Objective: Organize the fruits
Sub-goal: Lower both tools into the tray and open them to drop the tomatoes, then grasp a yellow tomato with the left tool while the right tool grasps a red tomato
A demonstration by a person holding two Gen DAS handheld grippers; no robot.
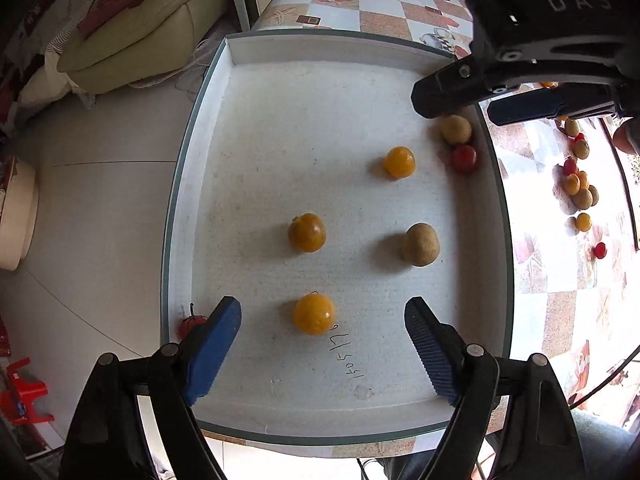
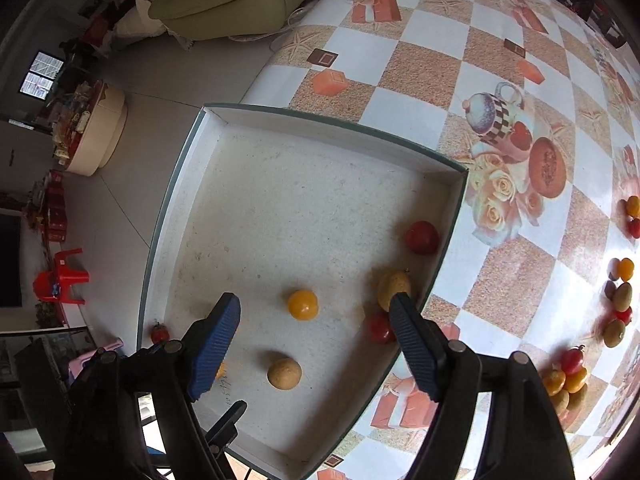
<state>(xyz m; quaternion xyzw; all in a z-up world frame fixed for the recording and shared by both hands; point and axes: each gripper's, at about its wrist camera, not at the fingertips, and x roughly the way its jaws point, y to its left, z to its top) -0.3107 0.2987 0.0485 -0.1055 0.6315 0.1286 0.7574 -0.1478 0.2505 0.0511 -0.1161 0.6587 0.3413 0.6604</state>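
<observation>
Both grippers hang over a shallow white tray (image 1: 208, 128) on a checkered tablecloth (image 2: 420, 64), jaws spread wide and holding nothing. The left gripper (image 1: 322, 326) brackets a yellow fruit (image 1: 314, 314) lying on the tray floor beside handwritten marks, without touching it. The right gripper (image 2: 314, 320) frames another yellow fruit (image 2: 303, 304) farther along the tray.

The left wrist view shows two more yellow fruits (image 1: 307, 232) (image 1: 399, 162), a tan round fruit (image 1: 421, 244), a second tan one (image 1: 456, 129) touching a red tomato (image 1: 464, 158) against the tray's right wall, and a red tomato (image 1: 192, 324) partly hidden behind the left finger, with the right gripper's black body overhead. Only the right wrist view shows a further red tomato (image 2: 421, 237) against that wall, beyond the other pair. An oval tan fruit (image 2: 394, 288) there lies with its long axis running along the wall, stem end pointing away from the camera.

More fruit, red, yellow and tan, sits loose on the cloth to the right (image 2: 622, 296), well apart from the tray.
</observation>
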